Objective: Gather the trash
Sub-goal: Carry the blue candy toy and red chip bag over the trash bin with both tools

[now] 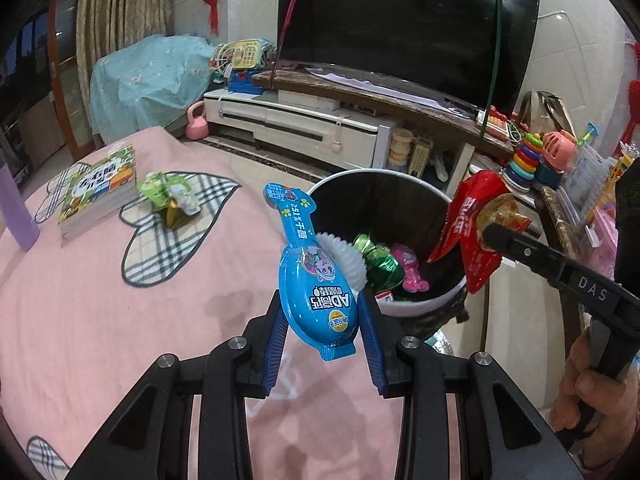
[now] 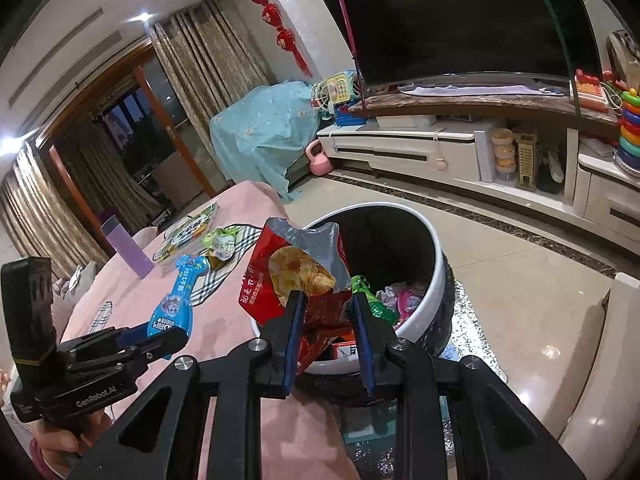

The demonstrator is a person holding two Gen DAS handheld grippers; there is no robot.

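Left tool (image 1: 324,312): its blue fingers (image 1: 276,344) are pinching the wide end of a blue cheese-stick wrapper (image 1: 310,280), which is sticking up and away from the tool over the pink-covered counter (image 1: 120,320).
Right tool (image 2: 326,300): it is clamping a torn-open red chip bag (image 2: 280,280), its silver lining showing at the top, above the near rim of the bin.
Trash bin (image 2: 424,292): white outside and dark inside, it is sitting just ahead of both tools, beside the counter edge; green and pink wrappers (image 1: 384,268) are lying in its bottom.
Green wrapper (image 1: 168,196): it is lying crumpled on the counter, ahead and to the left of the left tool, just beside a stack of books (image 1: 100,192).
Purple cup (image 2: 126,246): it is standing on the counter, to the left beyond the books.
Television (image 1: 408,24): it is sitting dark on the TV stand (image 1: 320,120), far beyond the bin.
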